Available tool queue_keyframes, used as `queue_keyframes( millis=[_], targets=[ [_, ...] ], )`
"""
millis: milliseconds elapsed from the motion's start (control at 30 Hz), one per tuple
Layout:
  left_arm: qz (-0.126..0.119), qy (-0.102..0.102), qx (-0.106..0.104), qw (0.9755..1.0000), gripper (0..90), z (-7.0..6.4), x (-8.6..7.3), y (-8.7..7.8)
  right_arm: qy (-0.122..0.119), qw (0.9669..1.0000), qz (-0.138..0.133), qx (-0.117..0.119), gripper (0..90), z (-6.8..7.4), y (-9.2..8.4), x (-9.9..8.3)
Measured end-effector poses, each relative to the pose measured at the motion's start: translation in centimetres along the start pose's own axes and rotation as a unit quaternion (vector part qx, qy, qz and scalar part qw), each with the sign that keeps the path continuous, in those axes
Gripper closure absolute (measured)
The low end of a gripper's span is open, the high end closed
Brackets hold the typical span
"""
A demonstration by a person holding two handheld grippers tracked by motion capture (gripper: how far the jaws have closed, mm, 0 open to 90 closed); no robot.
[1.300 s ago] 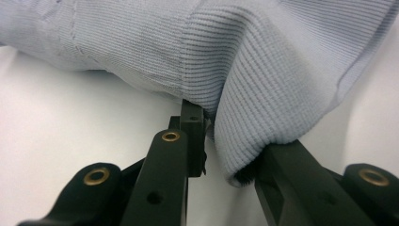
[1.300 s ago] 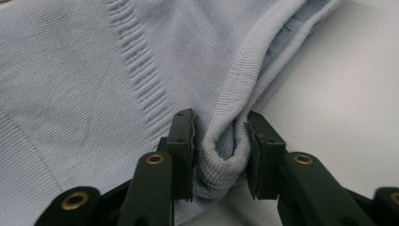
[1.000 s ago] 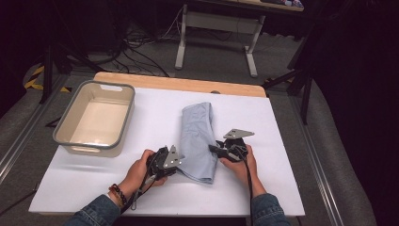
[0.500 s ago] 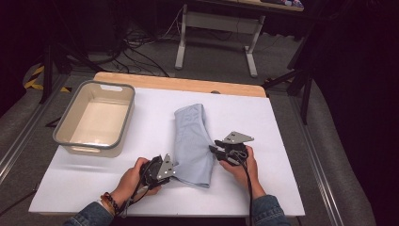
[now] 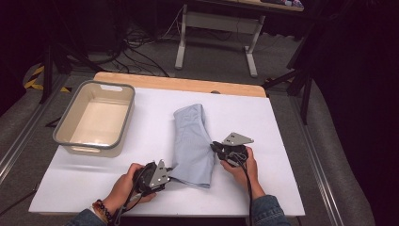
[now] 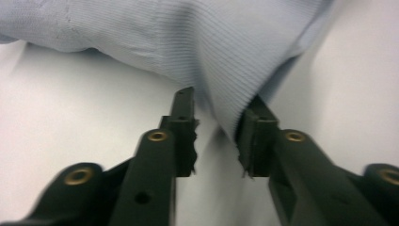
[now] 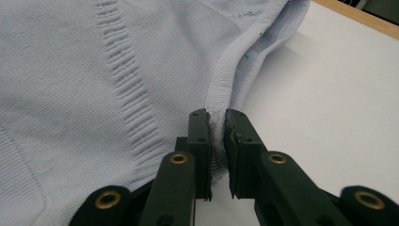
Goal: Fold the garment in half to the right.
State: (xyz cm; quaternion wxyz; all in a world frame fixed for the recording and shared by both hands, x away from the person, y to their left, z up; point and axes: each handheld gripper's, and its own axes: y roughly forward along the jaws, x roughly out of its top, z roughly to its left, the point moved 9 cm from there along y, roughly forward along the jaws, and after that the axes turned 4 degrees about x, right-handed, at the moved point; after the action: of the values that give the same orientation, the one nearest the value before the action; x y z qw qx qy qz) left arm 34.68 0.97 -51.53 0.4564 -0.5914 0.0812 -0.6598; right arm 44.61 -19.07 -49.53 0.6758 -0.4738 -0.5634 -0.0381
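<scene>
A: What step would you say is in hand?

B: Folding, I think — a light blue knit garment (image 5: 192, 141) lies on the white table cover (image 5: 282, 155), already doubled into a long strip. Nearest the person, the left gripper (image 5: 165, 174) sits at the strip's near left corner. In the left gripper view its jaws stand apart with a fold of the fabric (image 6: 226, 56) running down between them; the cloth touches the right-hand pad, but the pads don't pinch it. They have just been opening a little.

A: And the other one?

B: The right gripper (image 5: 215, 147) is at the strip's right edge, roughly midway along. Its jaws have just been closing, and in the right gripper view they're clamped on the ribbed hem (image 7: 217, 94) — only a thin slot between the pads, and the hem fills it.

A: So what does the next move call for?

B: The left needs a firm pinch on that corner before anything is lifted; otherwise only the right side will rise and the strip will skew.

A: Anything farther out?

B: A grey-rimmed beige tub (image 5: 94, 117) stands well apart at the far left, with the wooden table edge (image 5: 179, 83) beyond.
</scene>
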Motion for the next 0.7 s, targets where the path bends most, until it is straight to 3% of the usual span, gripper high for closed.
queue_keyframes(
  millis=[300,433,533,600,700],
  targets=[
    [-0.008,0.008,-0.012,0.9999,83.5,-0.3,-0.2,-1.0,-0.004,1.0,-0.004,-0.004,81.6,0.0,-0.4,0.3],
    [-0.018,-0.001,-0.005,0.9998,83.7,0.1,-0.1,-1.8,-0.002,0.9998,-0.018,-0.01,82.3,-0.2,-1.0,0.9],
    [-0.035,-0.023,-0.002,0.9991,81.1,0.9,0.3,-2.4,-0.001,0.9993,-0.031,-0.022,84.7,-0.4,-1.6,1.4],
    [-0.044,-0.022,0.007,0.9988,80.3,1.4,0.8,-2.6,0.002,0.9988,-0.043,-0.026,86.4,-0.6,-1.9,1.8],
    [-0.054,-0.024,0.0,0.9983,78.7,1.6,1.3,-2.9,0.002,0.9985,-0.048,-0.026,87.7,-0.4,-2.0,1.9]
  ],
)
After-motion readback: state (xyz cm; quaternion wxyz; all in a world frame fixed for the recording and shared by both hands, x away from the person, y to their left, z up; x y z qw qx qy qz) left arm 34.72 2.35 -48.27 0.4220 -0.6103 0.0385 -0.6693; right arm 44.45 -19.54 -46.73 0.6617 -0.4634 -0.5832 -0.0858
